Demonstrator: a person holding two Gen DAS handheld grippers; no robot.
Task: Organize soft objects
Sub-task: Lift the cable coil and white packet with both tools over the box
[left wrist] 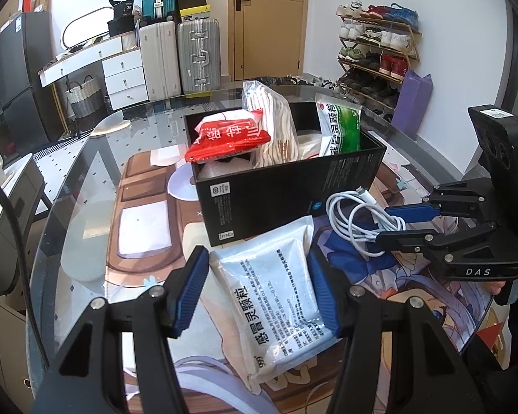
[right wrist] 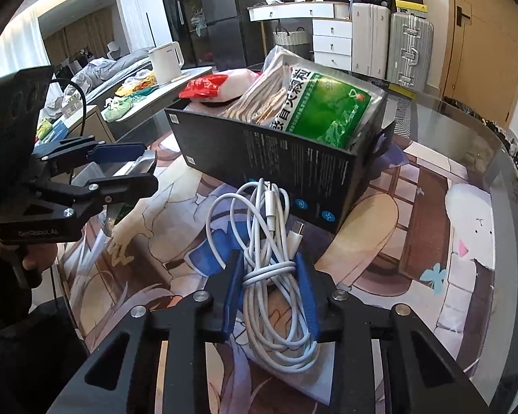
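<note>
My left gripper (left wrist: pixel 257 256) is shut on a pale pouch with printed text (left wrist: pixel 269 296), blue pads pressed to its two sides, just in front of a black box (left wrist: pixel 276 193). The box holds a red packet (left wrist: pixel 228 138), a clear bag of beige sticks (left wrist: pixel 276 127) and a green pouch (left wrist: pixel 342 127). To the right of the pouch, my right gripper (left wrist: pixel 385 225) is shut on a coiled white cable (left wrist: pixel 348 220). In the right wrist view the cable (right wrist: pixel 259 214) lies on the mat, pinched between the pads of the right gripper (right wrist: pixel 268 259), close to the box (right wrist: pixel 259 151). The left gripper (right wrist: pixel 149 165) appears at the left, held by a hand.
Everything rests on a glass table (left wrist: pixel 86 179) covered by a printed cartoon mat (left wrist: pixel 414 296). A white kettle (right wrist: pixel 165 58) stands on a side surface beyond. Suitcases (left wrist: pixel 197 55), white drawers and a shoe rack (left wrist: pixel 376 45) line the far wall.
</note>
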